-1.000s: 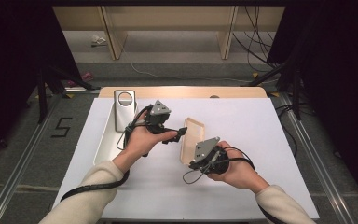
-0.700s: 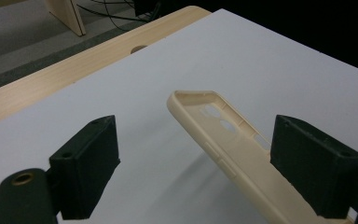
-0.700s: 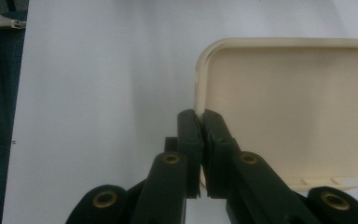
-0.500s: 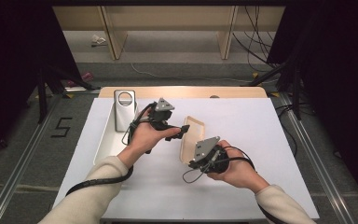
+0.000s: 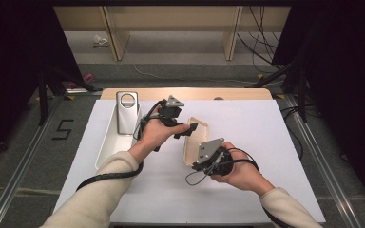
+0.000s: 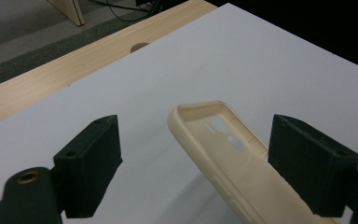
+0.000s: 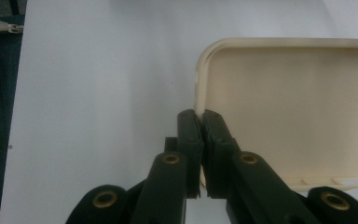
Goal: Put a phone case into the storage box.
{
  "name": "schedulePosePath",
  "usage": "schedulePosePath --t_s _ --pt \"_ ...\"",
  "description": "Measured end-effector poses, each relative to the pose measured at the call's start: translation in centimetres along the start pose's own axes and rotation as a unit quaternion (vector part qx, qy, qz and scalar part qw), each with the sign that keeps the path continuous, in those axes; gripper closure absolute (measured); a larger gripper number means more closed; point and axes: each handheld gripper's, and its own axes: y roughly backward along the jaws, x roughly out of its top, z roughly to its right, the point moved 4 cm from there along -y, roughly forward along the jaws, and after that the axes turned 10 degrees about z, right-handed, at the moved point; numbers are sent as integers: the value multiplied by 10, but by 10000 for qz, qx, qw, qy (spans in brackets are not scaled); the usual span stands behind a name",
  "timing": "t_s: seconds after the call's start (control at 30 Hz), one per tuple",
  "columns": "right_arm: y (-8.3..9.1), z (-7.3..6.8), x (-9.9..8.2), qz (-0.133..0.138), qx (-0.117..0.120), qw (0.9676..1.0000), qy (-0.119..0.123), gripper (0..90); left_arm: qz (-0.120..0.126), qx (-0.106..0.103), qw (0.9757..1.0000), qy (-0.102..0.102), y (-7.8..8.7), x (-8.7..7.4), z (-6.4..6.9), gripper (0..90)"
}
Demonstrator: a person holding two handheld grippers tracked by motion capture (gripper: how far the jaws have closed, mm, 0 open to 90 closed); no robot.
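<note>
A cream phone case [image 5: 197, 134] is tilted up off the white table, its hollow side facing left. My right gripper [image 5: 192, 164] is shut on the case's near rim; in the right gripper view the jaws [image 7: 200, 116] pinch the thin wall of the case [image 7: 298, 112]. My left gripper [image 5: 185, 131] is open beside the case's far end. Its jaws have just been closing a little, and in the left gripper view the camera-hole end of the case [image 6: 223, 140] lies between them, nearer the right-hand one, with no pad touching it.
A silver phone [image 5: 126, 111] lies face down at the far end of a long white tray [image 5: 111, 147] on the table's left side. A wooden strip [image 5: 237, 93] runs along the table's far edge. Open white tabletop [image 5: 266, 142] lies to the right.
My left hand has moved right and slightly farther away, bringing its jaws around the case's far end. The right hand and the case have stayed put.
</note>
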Motion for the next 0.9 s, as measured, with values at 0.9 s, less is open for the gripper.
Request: schedulePosePath --t_s 0.9 --pt "-1 2 0 -38 -85 9999 50 874 -320 150 9985 423 -18 5 -11 359"
